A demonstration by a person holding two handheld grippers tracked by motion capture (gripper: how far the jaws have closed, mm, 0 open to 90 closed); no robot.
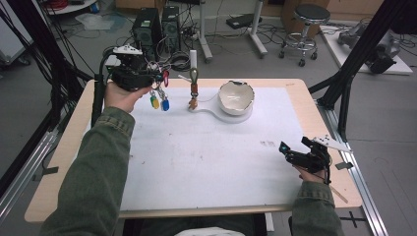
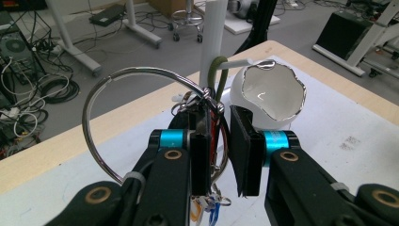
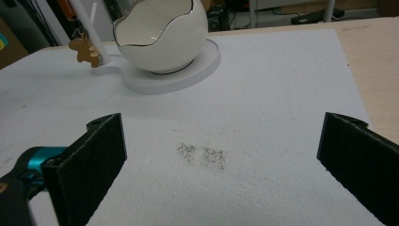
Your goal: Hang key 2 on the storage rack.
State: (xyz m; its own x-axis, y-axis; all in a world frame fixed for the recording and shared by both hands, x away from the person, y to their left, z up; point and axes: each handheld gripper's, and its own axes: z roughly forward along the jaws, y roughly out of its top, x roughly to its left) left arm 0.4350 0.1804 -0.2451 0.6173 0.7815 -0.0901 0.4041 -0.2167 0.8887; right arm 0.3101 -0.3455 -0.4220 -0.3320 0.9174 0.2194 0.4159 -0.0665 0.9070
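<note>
1. A person seated at a wooden table (image 1: 314, 118) covered by a white mat (image 1: 206, 157) holds a two-jaw gripper in each hand, forearms in olive sleeves entering from the near edge.

2. The left gripper (image 1: 147, 78) is raised over the mat's far left corner. In the left gripper view its jaws are nearly together, pinching the clasp end of a large silver key ring (image 2: 117, 103), whose loop arcs up and out to one side of the jaws.

3. Below that gripper in the high view hang the ring's tags (image 1: 160, 102), yellow, blue and red, dangling clear of the mat.

4. The right gripper (image 1: 297, 152) sits low at the mat's near right edge. In the right gripper view its jaws stand wide apart with nothing between them, above a faint grey smudge (image 3: 202, 155) on the mat.

5. A white egg-shaped bowl (image 1: 236, 97) with a jagged, silver-edged rim rests on the round white base (image 3: 188, 70) of a stand at the mat's far centre.

6. From that base a white post (image 1: 193, 61) rises just left of the bowl; an olive strap (image 1: 193, 74) hangs from it, carrying a small brown gingerbread-figure charm (image 3: 85, 49).

7. Beyond the table lie computer towers (image 1: 155, 29), tangled cables and a wheeled stool (image 1: 305, 24) on the grey floor.
</note>
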